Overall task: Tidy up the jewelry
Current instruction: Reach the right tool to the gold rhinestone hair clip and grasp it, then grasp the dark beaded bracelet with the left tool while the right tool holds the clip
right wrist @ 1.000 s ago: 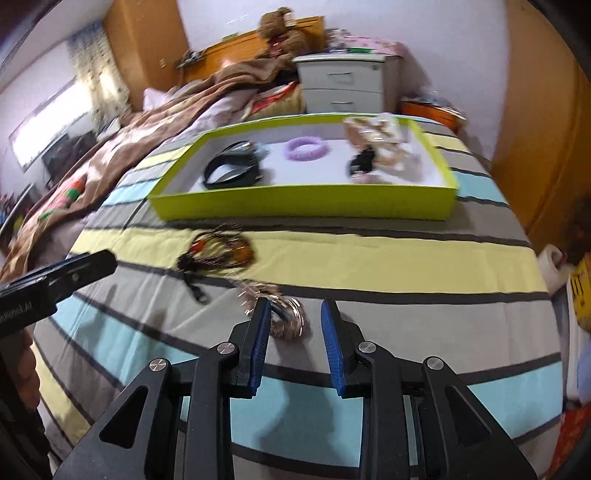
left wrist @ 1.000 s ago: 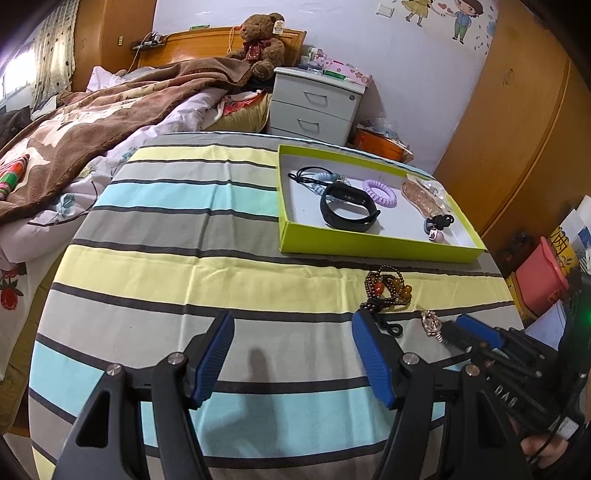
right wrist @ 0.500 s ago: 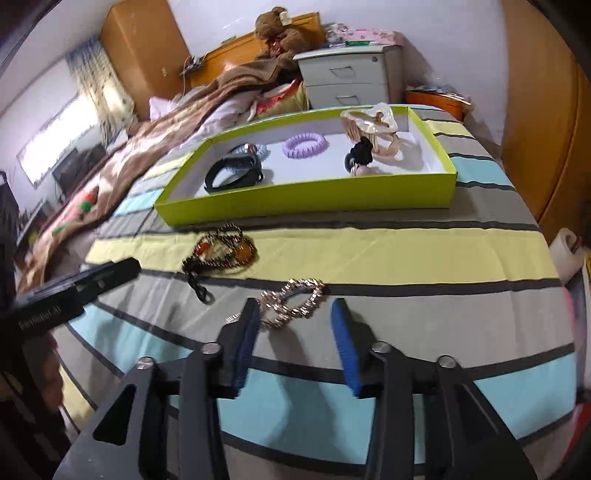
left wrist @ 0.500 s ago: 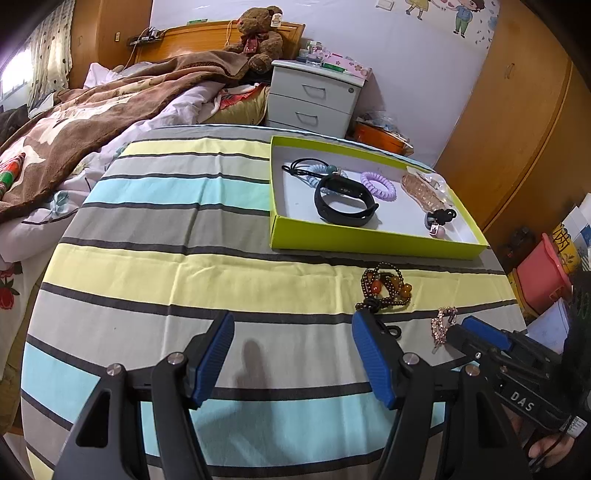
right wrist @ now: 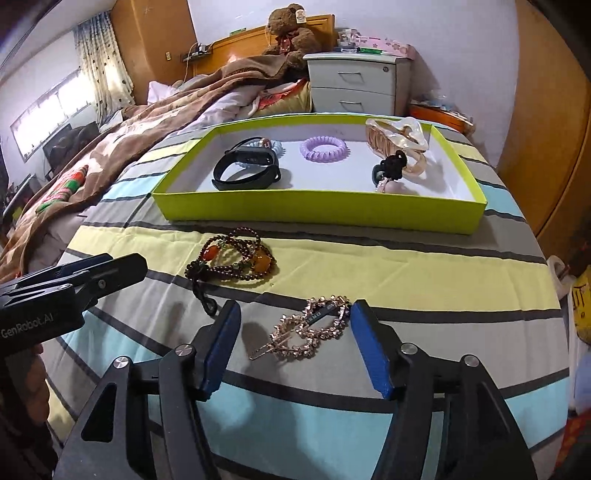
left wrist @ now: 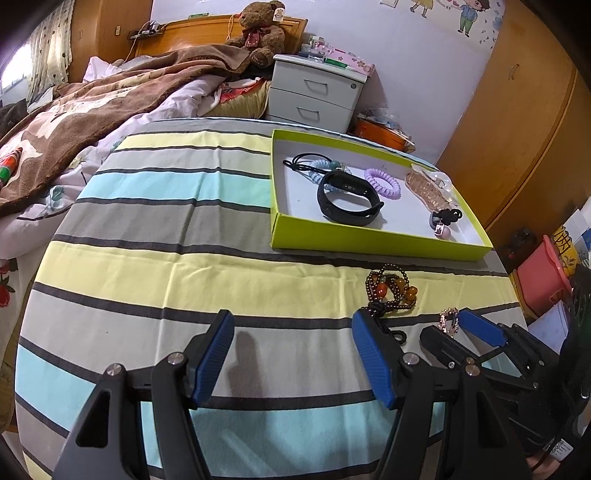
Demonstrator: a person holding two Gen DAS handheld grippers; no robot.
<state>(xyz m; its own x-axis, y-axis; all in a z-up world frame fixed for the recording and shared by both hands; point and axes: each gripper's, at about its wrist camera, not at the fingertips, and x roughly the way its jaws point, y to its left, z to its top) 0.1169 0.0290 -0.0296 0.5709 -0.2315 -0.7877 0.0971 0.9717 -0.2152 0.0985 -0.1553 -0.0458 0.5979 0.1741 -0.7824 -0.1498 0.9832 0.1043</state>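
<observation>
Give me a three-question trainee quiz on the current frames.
1. True or false: the right gripper is shut on the gold hair clip.
2. Which lies outside the green tray: A purple coil hair tie, B black wristband, C beaded bracelet?
3. Fill in: the left gripper is ____.

Key: 1 false, open around the clip; 2 C; 3 open.

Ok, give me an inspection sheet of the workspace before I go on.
Surface: striped cloth, flat.
Job's things: hair clip and bead bracelet on the cloth; green tray holds black band, purple coil, claw clip.
Clutter: nothing seen.
Tongs: right tongs open around the hair clip; left tongs open, holding nothing.
Cables: nothing seen.
Surroundings: bed, teddy, nightstand.
</observation>
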